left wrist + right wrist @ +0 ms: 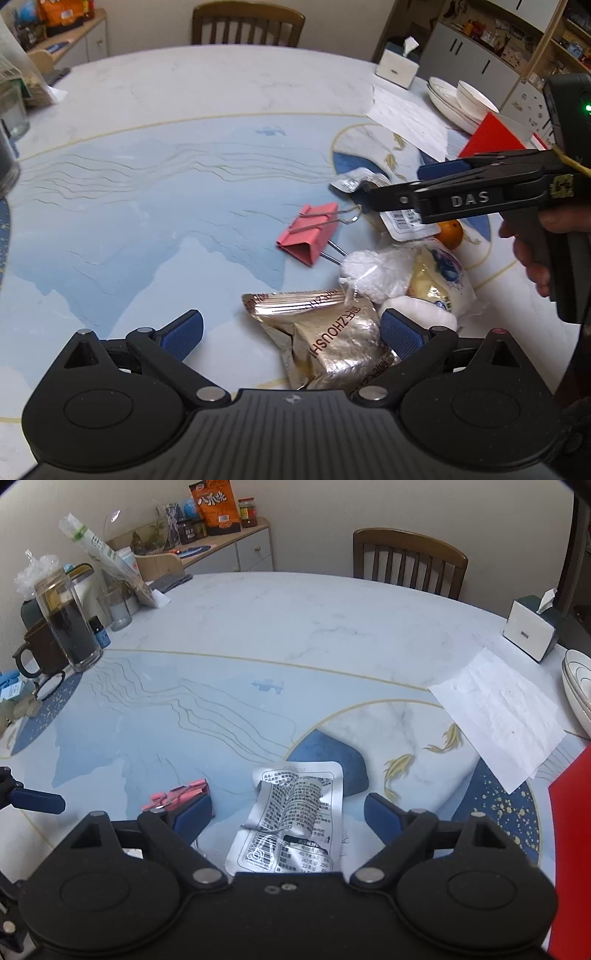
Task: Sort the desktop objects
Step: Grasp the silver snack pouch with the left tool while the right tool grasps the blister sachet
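Left wrist view. Left gripper (291,334): blue-padded fingers spread wide, nothing pressed between them; the crumpled gold foil snack packet (332,339), printed "ZHOUSHI", lies on the pale blue patterned surface (147,221) between and just beyond them. Items seen only here: pink metal binder clip with wire handles (310,234), complete; white fluffy bagged item (373,273); clear bag with blue print over yellow contents (443,280); orange fruit (452,234), partly hidden. Right gripper (391,184), body marked "DAS", reaches in from the right, held by a hand (528,254), above a white pouch.

Right wrist view. Right gripper (288,808): fingers wide, gripping nothing. Flat white printed pouch (295,812), creased, covered in small black text and a barcode, lies on the surface between them, touching neither pad. The binder clip (177,794) shows only partly, behind the left-hand finger. Seen only here: orange snack bag (216,506) on a cabinet, clear glass jar of dark contents (70,624). White paper sheet (506,716) lies at the right.
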